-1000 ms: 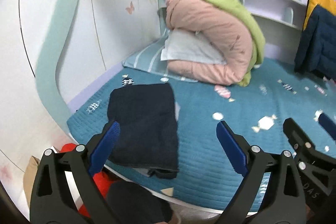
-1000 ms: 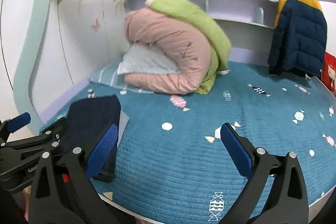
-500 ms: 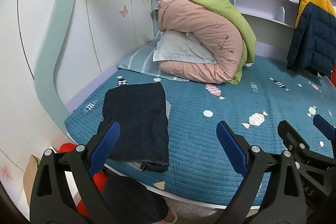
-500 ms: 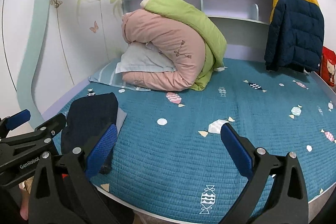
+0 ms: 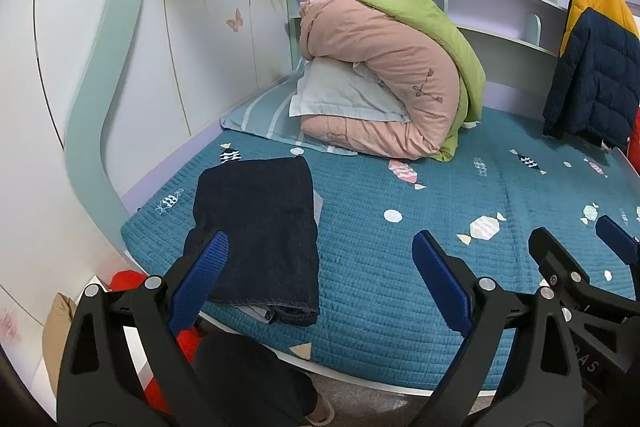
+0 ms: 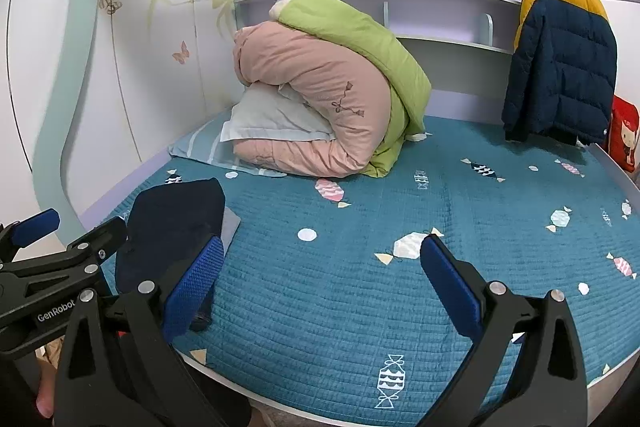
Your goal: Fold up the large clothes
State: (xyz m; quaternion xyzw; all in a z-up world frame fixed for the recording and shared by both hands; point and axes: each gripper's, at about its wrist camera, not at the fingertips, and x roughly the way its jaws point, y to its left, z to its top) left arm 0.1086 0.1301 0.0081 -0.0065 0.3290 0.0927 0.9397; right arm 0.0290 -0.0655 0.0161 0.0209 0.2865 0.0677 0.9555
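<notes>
Dark jeans (image 5: 260, 227) lie folded at bed (image 5: 400, 291) edge; left gripper (image 5: 320, 267) and right gripper (image 6: 320, 271) both spread, empty (fold apparently complete); next: fetch another garment.

a teal quilted bed (image 5: 400, 251) fills the lower frame. a folded dark garment (image 5: 260, 227) lies on it at lower left; a striped pillow (image 5: 260, 115) at centre left carries a rolled pink and green duvet (image 5: 384, 83).
</notes>
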